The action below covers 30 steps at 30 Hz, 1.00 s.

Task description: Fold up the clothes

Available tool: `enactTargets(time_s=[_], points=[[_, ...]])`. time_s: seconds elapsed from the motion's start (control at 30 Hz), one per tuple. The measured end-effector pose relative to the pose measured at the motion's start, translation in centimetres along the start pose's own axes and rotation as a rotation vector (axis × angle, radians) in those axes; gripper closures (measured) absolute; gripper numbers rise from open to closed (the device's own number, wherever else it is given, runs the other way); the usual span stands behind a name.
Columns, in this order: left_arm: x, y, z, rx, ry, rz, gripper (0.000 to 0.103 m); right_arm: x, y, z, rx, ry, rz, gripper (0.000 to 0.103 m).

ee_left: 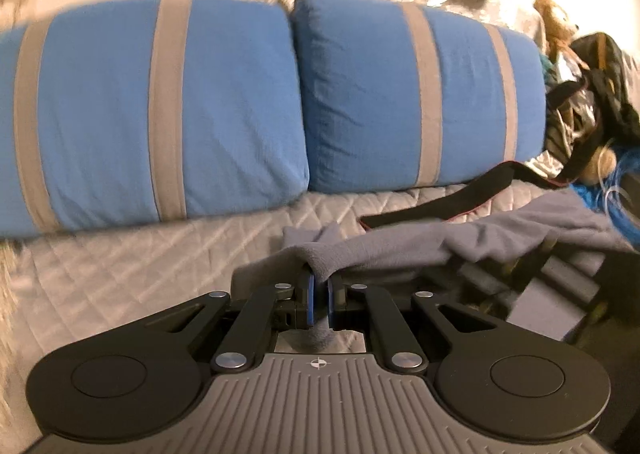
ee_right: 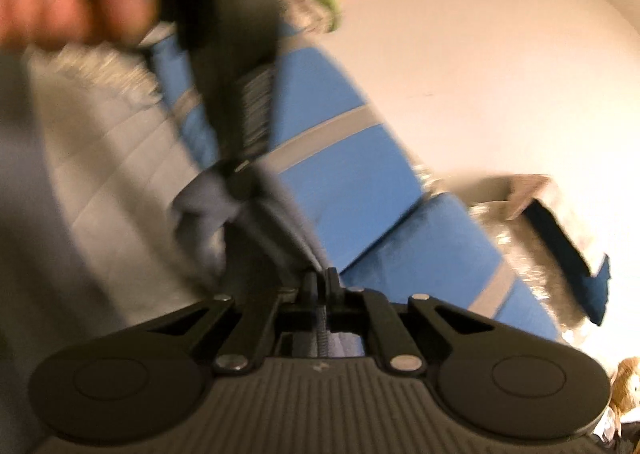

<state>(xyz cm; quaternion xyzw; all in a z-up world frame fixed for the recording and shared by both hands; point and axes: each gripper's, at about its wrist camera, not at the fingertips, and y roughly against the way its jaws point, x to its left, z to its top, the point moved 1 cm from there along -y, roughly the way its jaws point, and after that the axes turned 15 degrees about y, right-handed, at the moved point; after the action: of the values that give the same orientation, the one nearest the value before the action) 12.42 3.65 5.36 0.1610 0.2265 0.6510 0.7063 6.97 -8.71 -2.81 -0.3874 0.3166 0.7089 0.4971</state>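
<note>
Quilted bed [ee_left: 140,254] — two blue pillows [ee_left: 160,106], one grey garment [ee_left: 400,250]. Left claw [ee_left: 319,294] and right claw [ee_right: 320,280] — two, each clenched on grey garment.

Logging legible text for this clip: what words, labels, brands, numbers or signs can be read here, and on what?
No readable words or numbers.
Left gripper body: a small crosshair mark, no lettering.
Right gripper body: a tiny pale mark, too blurred to read.
Barcode-like striped label on the dark blurred gripper ahead: unreadable.
</note>
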Motion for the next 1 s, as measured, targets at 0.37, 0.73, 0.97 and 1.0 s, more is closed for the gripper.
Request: enactTargets(time_s=[0.37,0.73,0.97,1.0], points=[[-1.9,-2.0,-1.1,-0.166,-0.347,0.510,0.094,-4.4,-0.4,-1.2,0.049,-0.146,-0.081,0.101],[-2.6,1.8,-3.1,-0.104,-0.327,0.062,0.063,-7.2,-0.9,-2.8,0.091,-0.278,-0.036,0.100],[-4.1,-1.7,-5.3,-0.027,-0.462,0.039,0.064,-7.3,-0.6,-3.0,0.092,-0.284,-0.041,0.100],[-4.0,-2.2,-5.3,-0.018,-0.460,0.045,0.065,-7.3,-0.5,-3.0,0.091,-0.283,-0.041,0.100]])
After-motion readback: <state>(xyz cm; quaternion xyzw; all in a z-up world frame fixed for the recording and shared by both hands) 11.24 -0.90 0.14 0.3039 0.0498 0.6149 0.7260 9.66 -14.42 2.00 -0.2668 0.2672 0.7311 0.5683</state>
